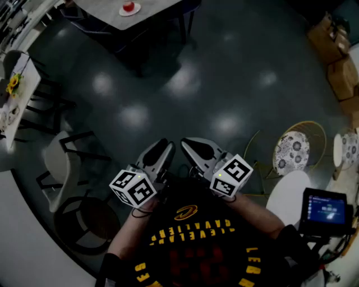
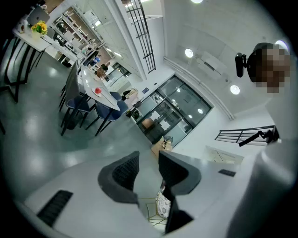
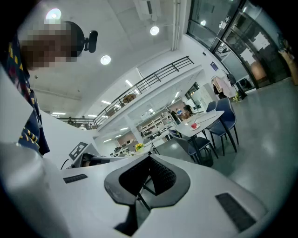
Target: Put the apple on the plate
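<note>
2 grippers side by side at 6 o'clock of head view, just before person's torso (image 1: pixel 190 246), over dark floor (image 1: pixel 224 73). Left gripper (image 1: pixel 161 150): jaws apart, nothing between. Right gripper (image 1: pixel 193 147): jaws pressed together, empty. Red apple (image 1: pixel 129 7) sits on white plate (image 1: pixel 122 12) on table (image 1: pixel 154 8) at 11 o'clock, well apart from both.

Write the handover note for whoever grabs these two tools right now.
Left tool: open, empty.
Right tool: shut, empty.
Both are held above the floor.
Apple: seemingly the red thing sitting on the white plate on the far table, well away from both tools.
Done: the placing, it seems, though it is too small to be sure.
Left: walk over and check.
</note>
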A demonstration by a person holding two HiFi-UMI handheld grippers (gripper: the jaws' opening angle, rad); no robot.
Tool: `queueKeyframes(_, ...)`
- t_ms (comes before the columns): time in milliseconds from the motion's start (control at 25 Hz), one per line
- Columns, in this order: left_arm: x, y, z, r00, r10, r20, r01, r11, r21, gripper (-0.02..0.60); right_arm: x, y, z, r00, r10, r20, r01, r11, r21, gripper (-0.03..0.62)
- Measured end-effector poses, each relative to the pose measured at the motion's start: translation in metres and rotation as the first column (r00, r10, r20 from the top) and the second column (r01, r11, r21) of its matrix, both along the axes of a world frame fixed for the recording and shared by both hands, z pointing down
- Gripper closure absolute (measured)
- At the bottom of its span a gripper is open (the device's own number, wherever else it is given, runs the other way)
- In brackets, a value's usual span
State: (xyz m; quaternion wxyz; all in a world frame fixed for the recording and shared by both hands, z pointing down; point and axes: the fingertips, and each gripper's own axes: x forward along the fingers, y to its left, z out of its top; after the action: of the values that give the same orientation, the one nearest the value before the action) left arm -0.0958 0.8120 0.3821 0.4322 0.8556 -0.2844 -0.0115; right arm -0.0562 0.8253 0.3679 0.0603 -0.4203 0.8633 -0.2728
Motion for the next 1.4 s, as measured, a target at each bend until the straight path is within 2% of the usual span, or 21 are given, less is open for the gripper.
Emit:
queueKeyframes(200,-0.006,-0.006,-0.002,1.0,0.005,-0.008,-0.005,1.0,-0.001,0.449,-0.006,-0.006,-0.002,1.0,0.009,0.003,-0.009,1.0,-0.004,0.588)
queueKeyframes(360,-0.025,-0.022,-0.01,0.999,0.011,-0.031,-0.011,1.0,0.008,0.449,-0.021,-0.026,-0.003,0.999,0.04,-0.002,-0.04,0.999,-0.023,0.588)
queueKeyframes(600,-0.081,-0.054,-0.006,0.999,0.015,-0.038,-0.014,1.0,0.008,0.449,-0.074,-0.057,0.004,0.997,0.07,-0.02,-0.071,0.997,-0.034,0.588)
queueKeyframes(760,-0.098,-0.073,-0.006,0.997,0.057,-0.059,-0.056,0.998,0.017,0.449,-0.101,-0.078,0.003,0.995,0.086,-0.04,-0.088,0.995,-0.039,0.586)
queueKeyframes(1080,-0.098,-0.093,0.004,0.99,0.097,-0.1,-0.098,0.995,0.0,0.449,-0.101,-0.097,0.007,0.99,0.12,-0.076,-0.124,0.991,-0.05,0.586)
queueKeyframes(1200,-0.096,-0.101,0.004,0.992,0.093,-0.089,-0.093,0.996,0.001,0.449,-0.097,-0.104,0.01,0.991,0.117,-0.065,-0.121,0.991,-0.058,0.586)
queueKeyframes(1400,-0.052,-0.164,0.005,0.999,0.04,-0.025,-0.04,0.999,-0.008,0.449,-0.046,-0.169,0.016,0.996,0.085,0.011,-0.084,0.994,-0.072,0.586)
